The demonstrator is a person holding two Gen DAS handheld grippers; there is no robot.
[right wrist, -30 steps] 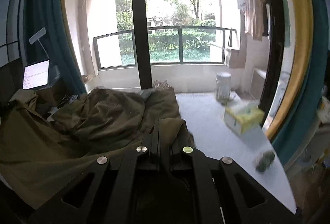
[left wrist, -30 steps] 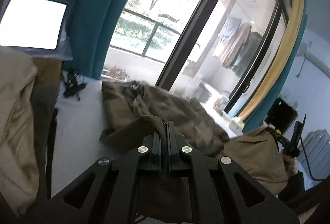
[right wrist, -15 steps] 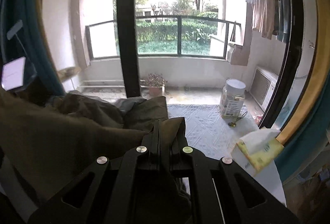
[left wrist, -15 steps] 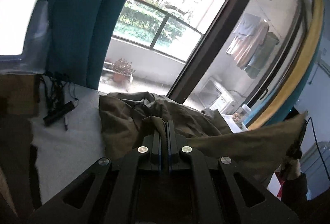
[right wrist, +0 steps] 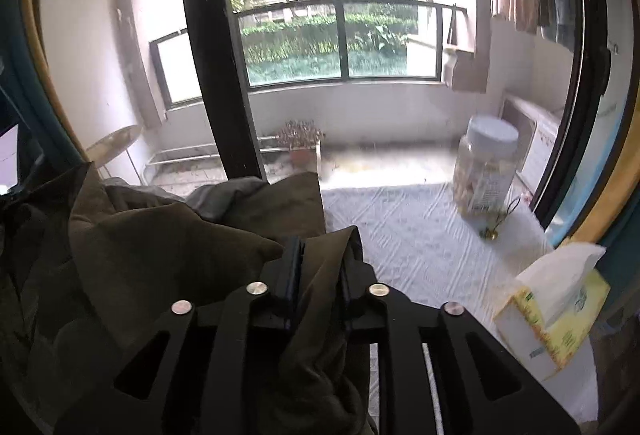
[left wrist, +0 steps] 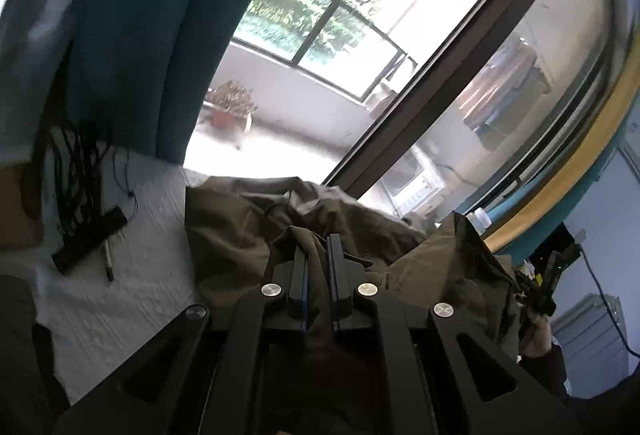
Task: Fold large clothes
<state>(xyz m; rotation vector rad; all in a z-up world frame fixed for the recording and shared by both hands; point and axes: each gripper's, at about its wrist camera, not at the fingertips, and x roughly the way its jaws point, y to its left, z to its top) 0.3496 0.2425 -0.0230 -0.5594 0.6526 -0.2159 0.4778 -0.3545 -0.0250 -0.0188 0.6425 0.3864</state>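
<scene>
Olive garment [left wrist: 240, 219] now nearer window [right wrist: 340, 43], both tongs opening, cloth between, white tablecloth [right wrist: 420, 235].

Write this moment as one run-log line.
left tool: opening, olive garment between pads | right tool: opening, same garment between pads | stage: releasing fold
</scene>
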